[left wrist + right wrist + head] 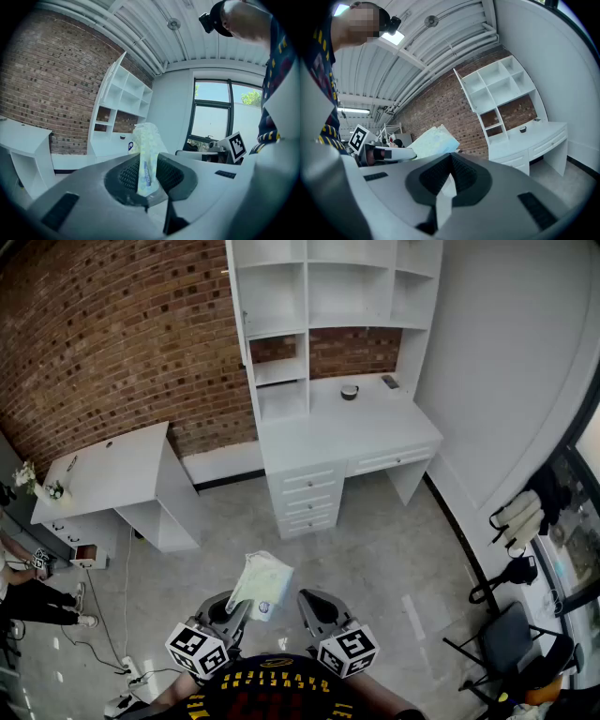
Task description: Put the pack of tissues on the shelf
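The left tool (149,185) was clamped on the near edge of the tissues (146,150), which stuck out beyond its jaws, held over the floor (375,549). Just beside it, the right tool (449,178) seemed closed on nothing. Well ahead stood the white table (347,432), with the shelf (323,296) above it.

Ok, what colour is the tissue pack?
Pale yellowish-white tissue pack with a blue label; the left gripper view shows it best.

A small round dark item (350,391) on the worktop (319,432) is too small to name; the shelf (349,322) is cropped at the top.
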Available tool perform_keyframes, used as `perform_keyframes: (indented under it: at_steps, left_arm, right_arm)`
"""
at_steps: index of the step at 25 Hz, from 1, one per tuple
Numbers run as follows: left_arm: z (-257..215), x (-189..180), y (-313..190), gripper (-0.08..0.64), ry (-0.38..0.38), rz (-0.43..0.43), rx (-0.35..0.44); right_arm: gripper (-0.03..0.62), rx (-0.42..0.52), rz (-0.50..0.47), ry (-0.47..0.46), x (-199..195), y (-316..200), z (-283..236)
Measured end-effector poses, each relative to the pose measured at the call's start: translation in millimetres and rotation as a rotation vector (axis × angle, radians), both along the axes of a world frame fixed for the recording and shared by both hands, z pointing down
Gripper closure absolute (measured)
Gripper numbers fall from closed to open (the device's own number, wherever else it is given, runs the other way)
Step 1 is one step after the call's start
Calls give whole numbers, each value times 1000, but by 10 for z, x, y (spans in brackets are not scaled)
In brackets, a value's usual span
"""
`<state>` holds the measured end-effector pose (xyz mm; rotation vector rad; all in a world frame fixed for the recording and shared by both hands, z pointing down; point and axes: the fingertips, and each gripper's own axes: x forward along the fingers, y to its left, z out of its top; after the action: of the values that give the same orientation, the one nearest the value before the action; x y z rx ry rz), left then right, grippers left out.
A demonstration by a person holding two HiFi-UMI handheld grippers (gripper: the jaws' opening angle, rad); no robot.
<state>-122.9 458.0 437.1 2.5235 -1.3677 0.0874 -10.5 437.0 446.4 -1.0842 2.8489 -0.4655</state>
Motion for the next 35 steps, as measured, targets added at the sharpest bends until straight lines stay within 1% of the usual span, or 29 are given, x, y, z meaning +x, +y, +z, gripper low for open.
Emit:
perform_keyframes:
  at_steps: [9,12,15,18,23,29,32,35]
  left_arm:
    - [-22,497,11,503,-33,25,-7]
    - [3,690,10,503,-29,33,-15]
    - [82,894,40,503,-23,43,-31]
    - [196,1050,97,503,-29,54,-56]
    - [311,1076,105,503,-8,36,-107]
    - [505,1185,27,503,5,79,-170]
    - [569,1231,-147,503,22,108,-188]
    - [591,1299,-378,503,34,149,-187]
  right_arm:
    - [603,-13,15,-25,471,44,33]
    - [603,2,10,-43,642,76,8]
    - [603,14,3,-42,813,126,34]
    - [603,-20,-2,-36,934,161,182]
    - [603,-86,-10,-43,997,167,357]
    - [603,-164,-8,-37,1004,153,588]
    - [603,-179,28,-26,1067,21,638]
    - [603,-178,81,-3,1156,-180,667]
